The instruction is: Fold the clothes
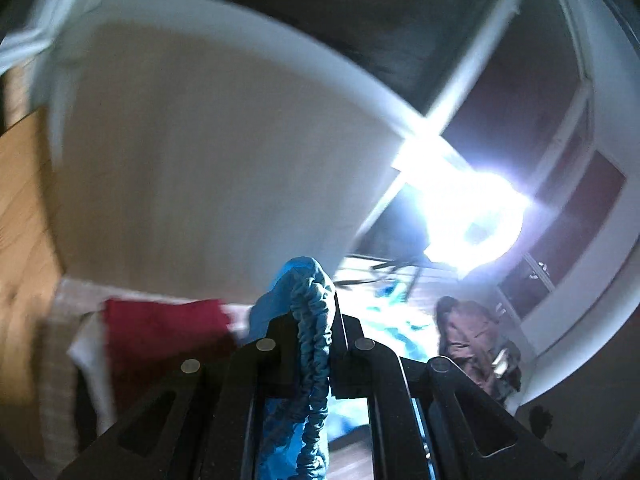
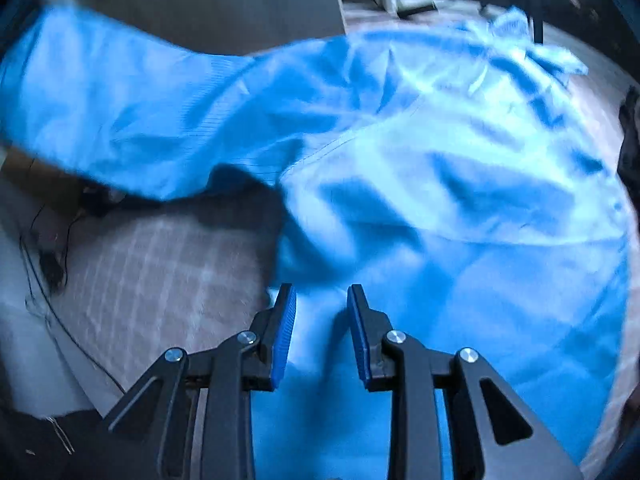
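Blue sweatshirt [image 2: 440, 160] sprawls across the pale checked rug [image 2: 152, 280], one sleeve reaching far left. Right gripper [image 2: 322, 300] hangs just over its near edge, jaws parted, gripping nothing. Left gripper [image 1: 310, 304] is clenched on a bunched blue cuff [image 1: 312, 320].

Counted across both wrist views: 1 blue garment [image 2: 400, 152], spread wide with 1 sleeve [image 2: 100, 100] trailing toward 9 o'clock, its bunched edge [image 1: 312, 320] caught at 6 o'clock in the left view. 2 grippers, the left gripper [image 1: 308, 344] and the right gripper [image 2: 321, 312], each with 2 fingers. 1 red cloth [image 1: 160, 332] at 8 o'clock. 1 brown garment [image 1: 468, 336] at 4 o'clock. 1 pale checked rug [image 2: 160, 280]. 1 bright light [image 1: 476, 220] at 3 o'clock.
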Demonstrator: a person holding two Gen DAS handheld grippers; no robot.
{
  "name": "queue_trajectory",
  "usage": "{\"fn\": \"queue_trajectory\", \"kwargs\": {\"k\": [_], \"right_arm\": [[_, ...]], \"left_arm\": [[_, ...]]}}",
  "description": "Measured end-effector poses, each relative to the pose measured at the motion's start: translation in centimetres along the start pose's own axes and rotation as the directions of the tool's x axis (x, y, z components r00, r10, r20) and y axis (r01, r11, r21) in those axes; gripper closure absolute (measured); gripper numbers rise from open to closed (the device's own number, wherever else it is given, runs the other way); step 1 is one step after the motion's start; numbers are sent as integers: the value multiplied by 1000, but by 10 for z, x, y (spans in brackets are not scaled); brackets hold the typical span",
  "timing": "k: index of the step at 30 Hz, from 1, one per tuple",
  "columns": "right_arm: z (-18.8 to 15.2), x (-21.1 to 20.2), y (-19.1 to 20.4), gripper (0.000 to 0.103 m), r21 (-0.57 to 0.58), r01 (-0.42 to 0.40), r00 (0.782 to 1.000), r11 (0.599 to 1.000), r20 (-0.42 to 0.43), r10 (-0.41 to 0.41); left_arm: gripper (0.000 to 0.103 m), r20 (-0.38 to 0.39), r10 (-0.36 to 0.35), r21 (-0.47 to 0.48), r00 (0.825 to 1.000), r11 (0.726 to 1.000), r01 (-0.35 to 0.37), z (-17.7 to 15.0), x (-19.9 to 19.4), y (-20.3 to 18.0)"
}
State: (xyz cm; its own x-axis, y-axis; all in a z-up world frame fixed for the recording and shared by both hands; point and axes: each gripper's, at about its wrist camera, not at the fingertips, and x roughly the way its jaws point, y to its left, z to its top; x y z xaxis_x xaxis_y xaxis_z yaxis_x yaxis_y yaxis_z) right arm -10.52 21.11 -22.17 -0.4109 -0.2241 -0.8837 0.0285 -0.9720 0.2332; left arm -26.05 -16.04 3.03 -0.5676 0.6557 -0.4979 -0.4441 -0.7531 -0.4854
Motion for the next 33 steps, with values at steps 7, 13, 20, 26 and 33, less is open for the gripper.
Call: {"fn": "queue_trajectory", "kwargs": {"k": [7,13,20,26,33], "right_arm": [[-25,-58,-83,76,-67,-65,996,996,57,69],[-64,-109,-178,76,-3,-43,997,999,71,43],[-95,-139,-258,76,91,12,997,996,80,-19],[-80,-131,-280,76,92,2,997,996,78,-9],[-36,-113,-247,76,-4,-31,995,1000,90,31]], "left_arm": [[95,-61,-27,69,998,997,31,4,106,-195],[95,-141,-158,71,977,983,169,-17,217,-338],[95,-230,-248,51,941,963,266,-52,305,-397],[95,-293,-194,31,936,977,212,-78,340,-352],[95,-387,-49,26,921,998,64,-118,374,-246]]}}
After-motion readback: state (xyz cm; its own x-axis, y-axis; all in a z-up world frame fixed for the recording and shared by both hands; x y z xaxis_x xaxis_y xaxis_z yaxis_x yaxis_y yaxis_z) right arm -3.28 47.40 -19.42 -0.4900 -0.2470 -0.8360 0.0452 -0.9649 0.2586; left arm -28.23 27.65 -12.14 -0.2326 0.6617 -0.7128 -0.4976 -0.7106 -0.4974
